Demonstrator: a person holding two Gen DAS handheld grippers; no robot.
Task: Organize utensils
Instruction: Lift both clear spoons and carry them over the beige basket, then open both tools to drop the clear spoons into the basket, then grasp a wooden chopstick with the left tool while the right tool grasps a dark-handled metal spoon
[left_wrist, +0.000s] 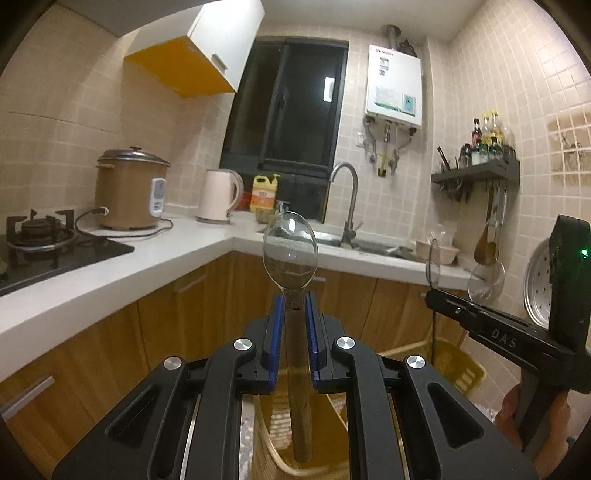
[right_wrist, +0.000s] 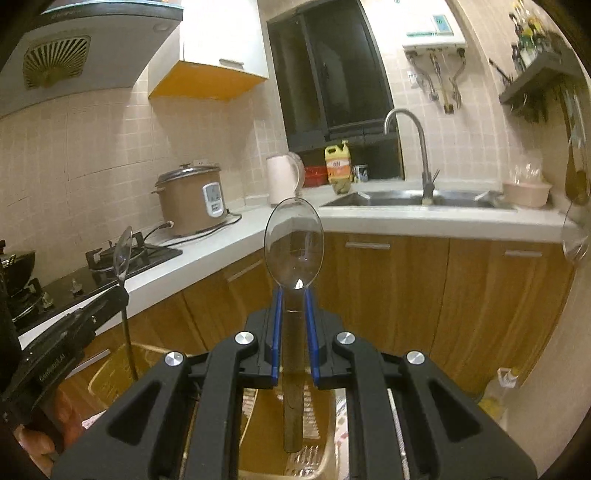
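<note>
— Clear plastic spoon (left_wrist: 290, 254), mid-frame in the left view: left gripper (left_wrist: 294, 314) clamps its neck?
— Yes; light, slick, brittle.
— Right view?
— Right gripper (right_wrist: 293, 310) pinches a second spoon (right_wrist: 294, 242) centre-frame; hold by the handle.

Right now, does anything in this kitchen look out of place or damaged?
Nothing stands out. Each gripper, left and right, holds a clear plastic spoon upright, and the counter shows no spill.
</note>
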